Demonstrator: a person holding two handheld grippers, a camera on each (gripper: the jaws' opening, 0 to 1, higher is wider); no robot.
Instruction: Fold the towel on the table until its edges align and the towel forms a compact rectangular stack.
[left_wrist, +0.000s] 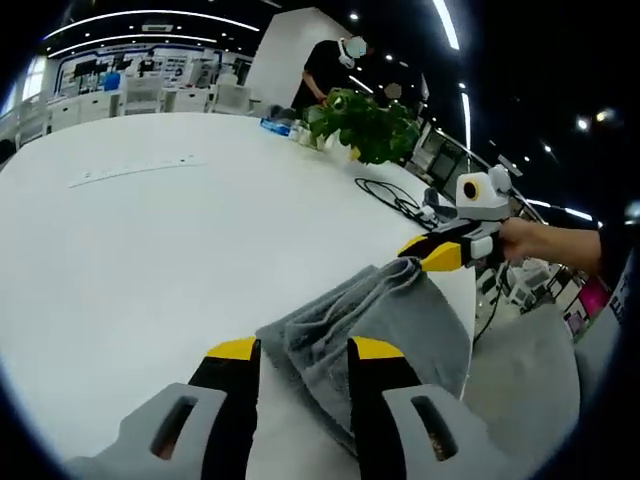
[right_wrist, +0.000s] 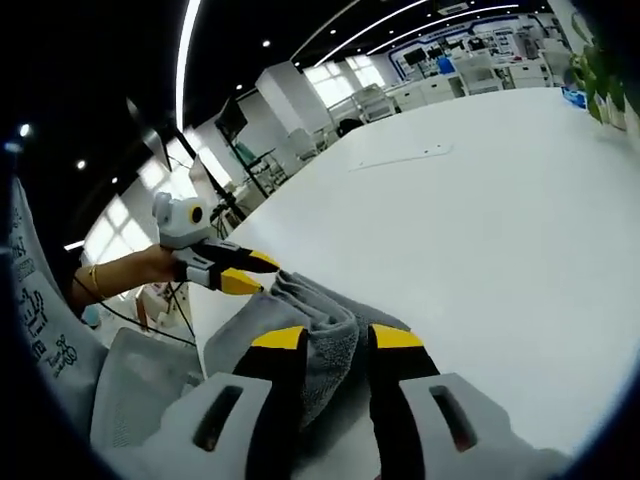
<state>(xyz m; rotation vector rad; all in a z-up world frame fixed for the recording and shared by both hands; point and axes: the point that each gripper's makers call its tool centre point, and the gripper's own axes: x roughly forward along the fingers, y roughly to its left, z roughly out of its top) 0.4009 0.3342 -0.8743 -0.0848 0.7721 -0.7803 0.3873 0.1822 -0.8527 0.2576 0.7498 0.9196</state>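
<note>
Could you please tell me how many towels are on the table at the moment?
1: a grey towel lies bunched at the edge of the white table, held at both ends by the left gripper and right gripper.

The broad white round surface lies bare ahead of the bunched grey terry towel, leaving wide room to pass toward its far side. At the far edge a leafy green potted plant stands, with a person in dark clothes behind it. Thin black cables trail along the rim near the plant, just beyond the towel.
</note>
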